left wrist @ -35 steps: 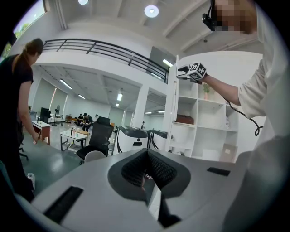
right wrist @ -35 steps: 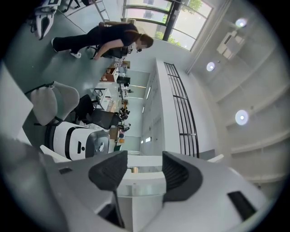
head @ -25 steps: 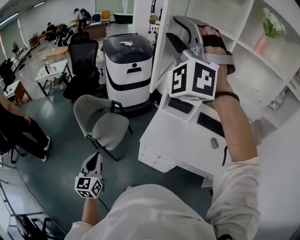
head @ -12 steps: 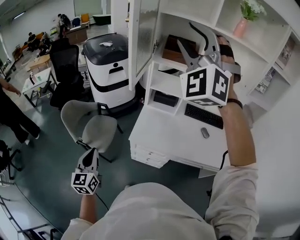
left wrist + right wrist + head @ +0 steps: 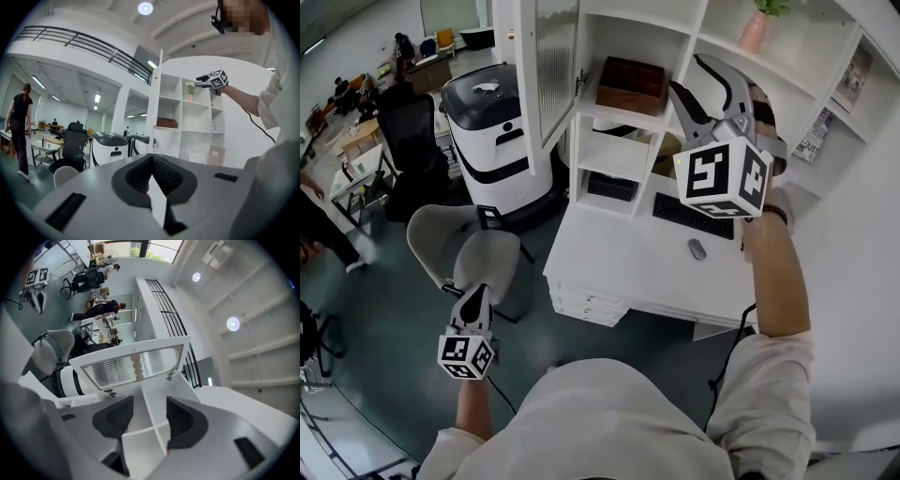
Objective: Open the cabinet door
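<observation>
The cabinet door (image 5: pixel 551 70), a white frame around ribbed glass, stands swung wide open at the left edge of the white shelf unit (image 5: pixel 623 155). It is hinged there and is well apart from both grippers. The right gripper (image 5: pixel 690 79) is raised in front of the open compartments, to the right of a brown wooden box (image 5: pixel 631 84) on an upper shelf. Its 2 jaws are spread apart with nothing between them; in the right gripper view only white shelf dividers show through the gap, with the open door beyond. The left gripper (image 5: pixel 475 298) hangs low at the person's side, near a grey chair (image 5: pixel 450 248), its jaws pressed together and empty. A keyboard (image 5: pixel 692 216) and a mouse (image 5: pixel 697 248) lie on the white desk (image 5: pixel 614 267) below the shelves.
</observation>
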The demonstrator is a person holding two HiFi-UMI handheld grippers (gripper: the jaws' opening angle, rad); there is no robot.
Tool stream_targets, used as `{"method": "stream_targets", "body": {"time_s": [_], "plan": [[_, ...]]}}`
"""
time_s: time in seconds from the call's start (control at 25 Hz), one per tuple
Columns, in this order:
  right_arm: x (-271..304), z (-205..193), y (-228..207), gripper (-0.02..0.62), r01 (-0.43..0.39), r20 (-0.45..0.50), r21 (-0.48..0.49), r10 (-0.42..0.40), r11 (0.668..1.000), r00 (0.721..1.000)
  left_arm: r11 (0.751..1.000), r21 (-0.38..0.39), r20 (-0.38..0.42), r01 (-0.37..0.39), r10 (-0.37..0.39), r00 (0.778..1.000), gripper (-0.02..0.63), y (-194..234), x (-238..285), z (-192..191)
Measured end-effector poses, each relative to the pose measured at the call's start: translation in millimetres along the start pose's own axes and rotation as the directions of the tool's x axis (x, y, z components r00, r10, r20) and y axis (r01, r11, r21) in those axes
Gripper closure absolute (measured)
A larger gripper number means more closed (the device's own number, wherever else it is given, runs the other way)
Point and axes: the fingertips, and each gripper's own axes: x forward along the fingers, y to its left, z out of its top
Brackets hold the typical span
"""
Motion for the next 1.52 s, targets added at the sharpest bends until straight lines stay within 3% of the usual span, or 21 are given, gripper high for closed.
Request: {"method": "stream_targets", "body": {"time_s": [0.28, 0.44, 0.92, 1.52], "plan": [[-21.6, -32.3, 11.3, 0.37, -0.029, -0.017, 0.147, 0.032, 0.989, 0.999, 1.0, 0.012, 0.006, 0.028, -0.028, 1.0, 0.606, -12.7, 11.9, 3.1], [-32.8, -57.3, 26.7, 0.371, -0.053, -0.028, 0.269, 0.063, 0.962, 0.998, 0.999, 0.03, 0.011, 0.038, -0.038, 0.999, 0.606, -16.5, 18.5, 8.9], [-70.8, -113.1, 95.5, 0.399, -0.092, -0.022, 0.58, 0.129, 0.809, 0.991, 0.993, 0.102, 0.031, 0.059, -0.062, 0.998, 0.606, -25.5, 44.2, 30.2], [-115.6, -148.9, 170.4, 0.477, -0.096, -0.025, 0.78, 0.184, 0.619, 0.983, 0.987, 0.141, 0.029, 0.077, -0.082, 0.996, 0.606, -36.7, 66.4, 37.1]]}}
